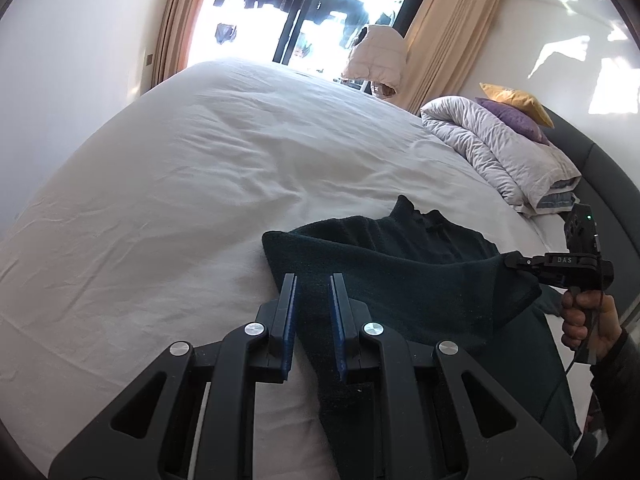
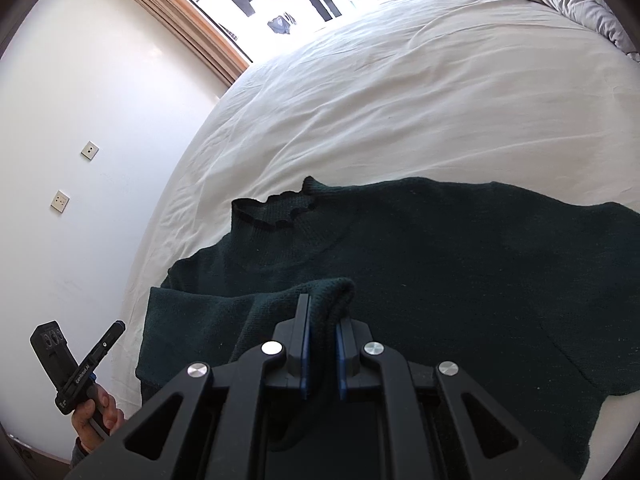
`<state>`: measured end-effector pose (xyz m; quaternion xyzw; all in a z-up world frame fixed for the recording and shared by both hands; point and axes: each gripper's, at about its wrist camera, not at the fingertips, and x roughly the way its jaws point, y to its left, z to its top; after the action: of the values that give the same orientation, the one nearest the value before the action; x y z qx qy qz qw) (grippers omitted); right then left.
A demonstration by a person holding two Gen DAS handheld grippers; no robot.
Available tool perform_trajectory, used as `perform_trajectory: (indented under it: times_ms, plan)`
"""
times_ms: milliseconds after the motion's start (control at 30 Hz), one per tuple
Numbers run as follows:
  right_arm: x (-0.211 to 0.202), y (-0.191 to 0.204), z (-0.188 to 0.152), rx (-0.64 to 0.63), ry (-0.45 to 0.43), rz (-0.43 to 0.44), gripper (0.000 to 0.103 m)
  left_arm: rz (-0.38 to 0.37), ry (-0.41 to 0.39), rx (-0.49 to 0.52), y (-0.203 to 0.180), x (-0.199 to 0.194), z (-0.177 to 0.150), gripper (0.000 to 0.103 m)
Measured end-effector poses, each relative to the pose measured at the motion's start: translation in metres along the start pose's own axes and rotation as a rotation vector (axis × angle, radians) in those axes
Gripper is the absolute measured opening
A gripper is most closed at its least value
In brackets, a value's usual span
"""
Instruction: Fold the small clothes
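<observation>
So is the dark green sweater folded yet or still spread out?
Partly folded. The sweater mostly lies spread on the bed, with one edge doubled over, pinched by the right gripper and the left gripper.

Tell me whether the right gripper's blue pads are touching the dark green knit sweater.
Touching. The right wrist view shows the right gripper pinching a fold of the dark green knit sweater between its pads.

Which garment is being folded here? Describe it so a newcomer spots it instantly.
Start at the big bed with the white sheet. On its near side lies a dark green knit sweater with a ruffled collar, the only dark item on the sheet; the pale duvet and pillows sit farther off.
</observation>
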<state>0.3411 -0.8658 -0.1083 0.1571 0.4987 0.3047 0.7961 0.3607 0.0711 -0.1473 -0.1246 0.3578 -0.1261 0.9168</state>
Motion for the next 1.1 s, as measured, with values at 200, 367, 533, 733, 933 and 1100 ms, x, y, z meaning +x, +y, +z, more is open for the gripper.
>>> perform_trajectory:
  times_ms: [200, 367, 533, 733, 933, 1100]
  plan:
    - [-0.001, -0.007, -0.002, 0.012, 0.004, -0.024, 0.011, 0.030, 0.001, 0.044, -0.005, 0.004, 0.002, 0.015]
    - [-0.002, -0.007, -0.005, 0.001, 0.013, -0.036, 0.011, 0.048, 0.008, 0.094, -0.017, 0.016, 0.008, 0.015]
    - [-0.007, -0.016, -0.016, 0.022, 0.019, -0.037, 0.011, 0.079, 0.017, 0.073, -0.011, 0.026, 0.013, 0.015]
    - [-0.006, -0.026, -0.027, 0.042, 0.040, -0.051, 0.011, 0.073, 0.026, 0.077, -0.010, 0.030, 0.012, 0.015]
    - [-0.003, -0.025, -0.017, 0.047, 0.029, -0.054, 0.011, 0.044, 0.019, 0.095, -0.017, 0.025, 0.013, 0.015]
    - [0.001, -0.023, -0.015, 0.050, 0.056, -0.072, 0.011, 0.043, 0.063, 0.144, -0.027, 0.038, 0.006, 0.015]
